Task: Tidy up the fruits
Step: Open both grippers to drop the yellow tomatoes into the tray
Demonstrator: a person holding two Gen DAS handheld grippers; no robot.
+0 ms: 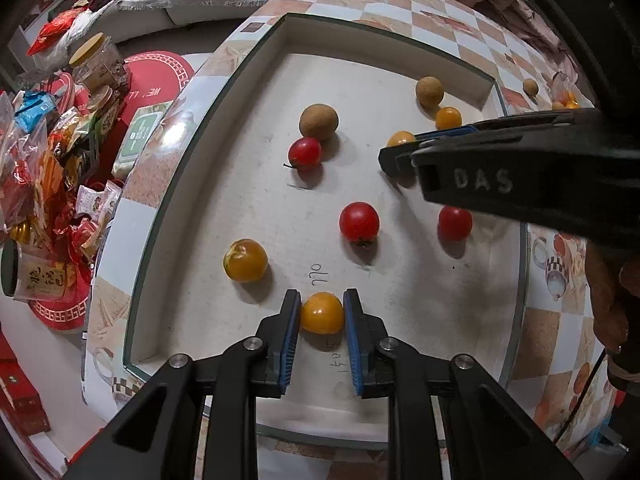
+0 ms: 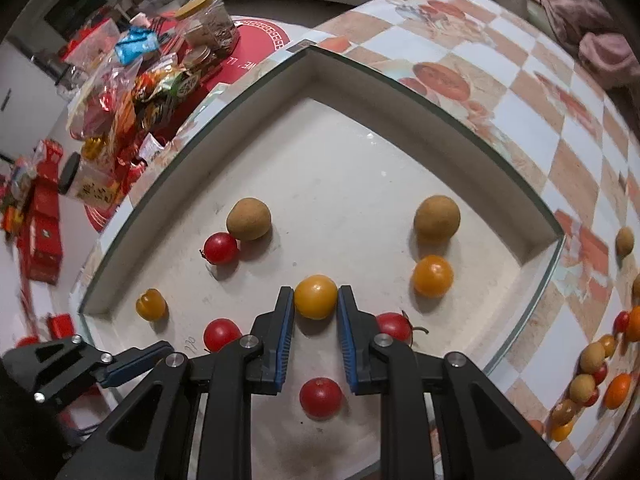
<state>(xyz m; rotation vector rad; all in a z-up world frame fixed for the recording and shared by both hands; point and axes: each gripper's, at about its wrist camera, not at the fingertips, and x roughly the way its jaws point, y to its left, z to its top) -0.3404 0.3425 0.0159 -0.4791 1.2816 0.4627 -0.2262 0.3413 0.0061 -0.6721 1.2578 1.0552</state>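
Each gripper's jaws pinch a yellow cherry tomato (image 1: 322,313) (image 2: 315,296) over a white tray (image 1: 224,128). Beyond the jaws lies a checkered worktop (image 2: 540,92); snack packets (image 1: 48,168) crowd their left.

– What's lying in the white tray (image 2: 472,168)?
– Loose round fruits: red tomatoes (image 2: 221,248), yellow tomatoes (image 2: 433,276), two brown longans (image 2: 249,219) toward the far side.
– And outside it?
– More mixed fruits (image 2: 592,376) piled on the right.
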